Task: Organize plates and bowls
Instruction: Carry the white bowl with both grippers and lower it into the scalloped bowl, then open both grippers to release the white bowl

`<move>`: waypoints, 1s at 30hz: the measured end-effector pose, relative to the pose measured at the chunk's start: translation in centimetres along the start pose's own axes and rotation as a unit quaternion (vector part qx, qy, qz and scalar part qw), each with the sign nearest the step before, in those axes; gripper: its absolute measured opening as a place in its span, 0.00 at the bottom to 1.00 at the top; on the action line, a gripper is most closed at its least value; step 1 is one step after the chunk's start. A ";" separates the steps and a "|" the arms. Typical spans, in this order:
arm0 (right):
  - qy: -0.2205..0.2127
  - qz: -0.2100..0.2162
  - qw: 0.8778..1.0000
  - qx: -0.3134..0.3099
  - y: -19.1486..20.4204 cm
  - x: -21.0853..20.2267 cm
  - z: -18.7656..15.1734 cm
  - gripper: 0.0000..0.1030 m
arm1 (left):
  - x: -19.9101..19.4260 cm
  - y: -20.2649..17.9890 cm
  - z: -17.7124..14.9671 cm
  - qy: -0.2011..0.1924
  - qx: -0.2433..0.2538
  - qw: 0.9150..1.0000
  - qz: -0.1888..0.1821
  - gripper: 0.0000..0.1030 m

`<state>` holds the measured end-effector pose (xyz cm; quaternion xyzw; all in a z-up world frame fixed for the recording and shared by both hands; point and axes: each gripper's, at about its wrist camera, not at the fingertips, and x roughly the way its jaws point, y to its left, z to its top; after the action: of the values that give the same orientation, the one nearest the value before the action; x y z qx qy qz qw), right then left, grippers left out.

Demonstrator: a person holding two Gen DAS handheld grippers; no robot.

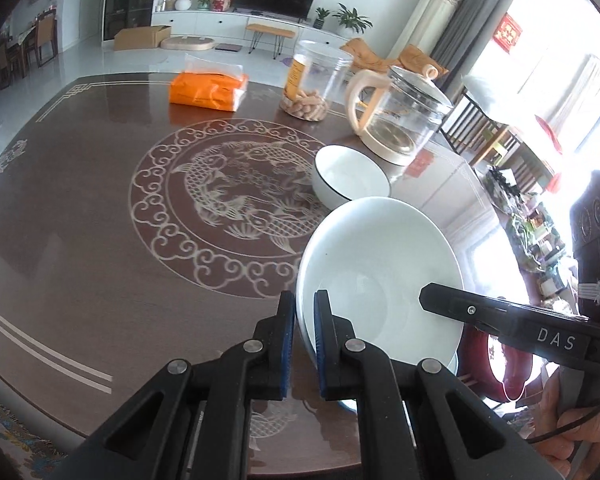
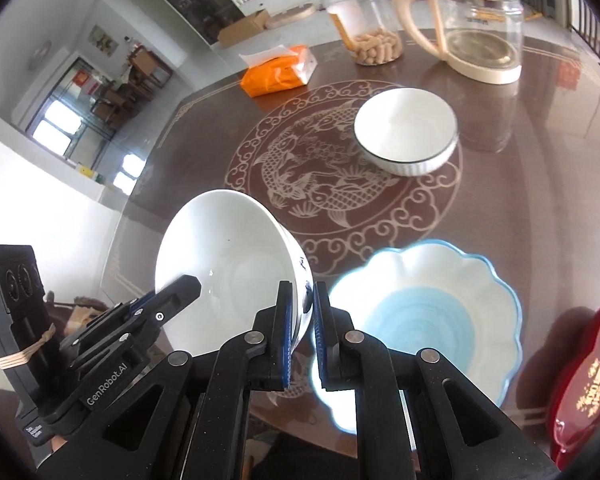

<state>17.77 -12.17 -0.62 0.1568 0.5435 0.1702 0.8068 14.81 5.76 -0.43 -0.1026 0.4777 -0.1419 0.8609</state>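
A white bowl [image 1: 380, 272] with a blue pattern outside is held tilted above the table, and both grippers pinch its rim. My left gripper [image 1: 305, 312] is shut on the rim's near left edge. My right gripper [image 2: 305, 304] is shut on the opposite edge of the same bowl [image 2: 228, 264]. The right gripper's finger shows from the side in the left wrist view [image 1: 460, 308]. A second white bowl with a dark rim [image 1: 350, 176] [image 2: 406, 132] stands on the table beyond. A scalloped white and blue plate [image 2: 424, 312] lies on the table under my right gripper.
The round brown table [image 1: 100, 208] has a fish motif. An orange tissue pack [image 1: 208, 90], a clear jar of snacks [image 1: 314, 80] and a glass kettle [image 1: 400, 116] stand at the far side. A red dish [image 2: 588, 380] sits at the right edge.
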 end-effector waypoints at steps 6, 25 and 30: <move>0.003 -0.022 0.999 0.038 -5.2 -1.2 -2.5 0.12 | 3.4 -3.7 -2.4 0.033 0.010 0.999 -0.010 0.08; 0.026 -0.032 0.996 0.081 -10.9 1.1 -4.5 0.12 | 8.5 -5.4 -5.3 0.084 0.017 0.996 0.006 0.08; 0.026 -0.027 0.996 0.082 -11.2 1.2 -4.5 0.12 | 8.5 -5.5 -5.1 0.080 0.024 0.996 0.010 0.09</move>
<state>15.19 -21.29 -8.10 0.2033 0.5803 0.1071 0.7813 13.92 -2.55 -8.09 -0.0652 0.5427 -0.1528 0.8233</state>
